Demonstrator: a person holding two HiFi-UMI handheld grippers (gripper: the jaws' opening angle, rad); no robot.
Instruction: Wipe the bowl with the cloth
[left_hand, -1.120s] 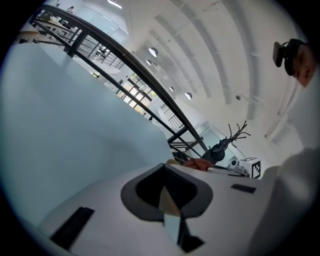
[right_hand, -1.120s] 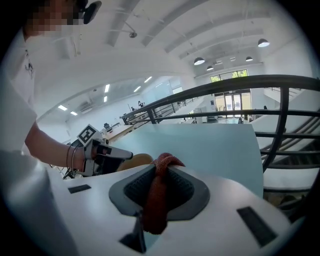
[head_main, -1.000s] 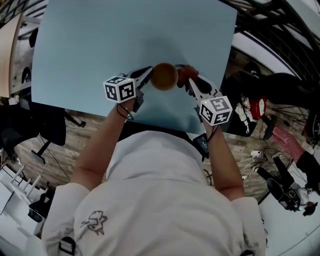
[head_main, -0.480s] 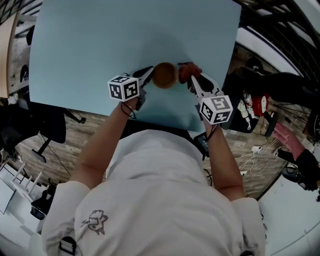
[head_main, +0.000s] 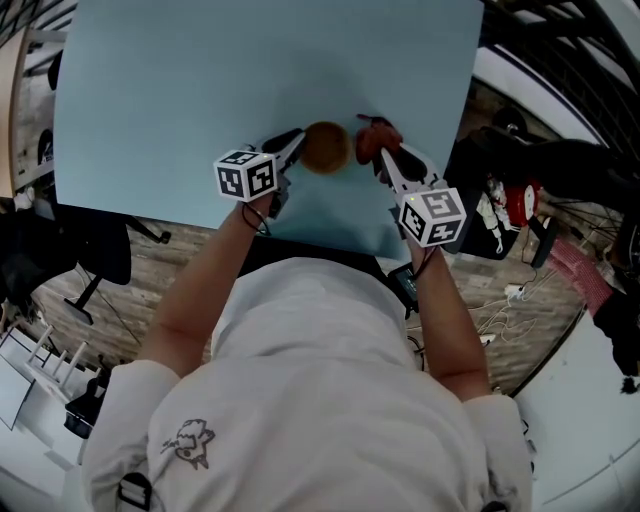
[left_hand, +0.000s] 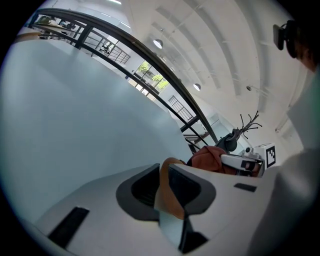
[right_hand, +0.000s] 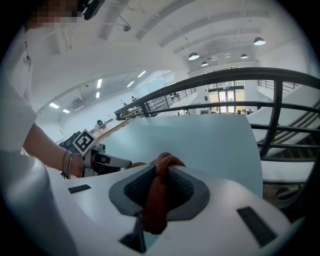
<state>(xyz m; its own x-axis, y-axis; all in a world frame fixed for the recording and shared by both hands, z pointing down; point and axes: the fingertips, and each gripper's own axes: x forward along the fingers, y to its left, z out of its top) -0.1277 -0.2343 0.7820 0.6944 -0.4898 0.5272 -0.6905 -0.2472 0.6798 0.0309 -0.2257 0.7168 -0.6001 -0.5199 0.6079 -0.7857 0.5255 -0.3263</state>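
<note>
One bowl (head_main: 326, 147) rests on the table (head_main: 200, 80), its rim between the slack jaws of the left gripper (head_main: 296, 143), which have just been opening. Right of the bowl, the right gripper (head_main: 383, 158) clenches the cloth (head_main: 370, 138). A firm hold on the rim should help wiping.

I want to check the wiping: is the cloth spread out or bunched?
Bunched: the cloth is a thick roll pinched in the right tongs; none lies spread.

No legible text or labels.
</note>
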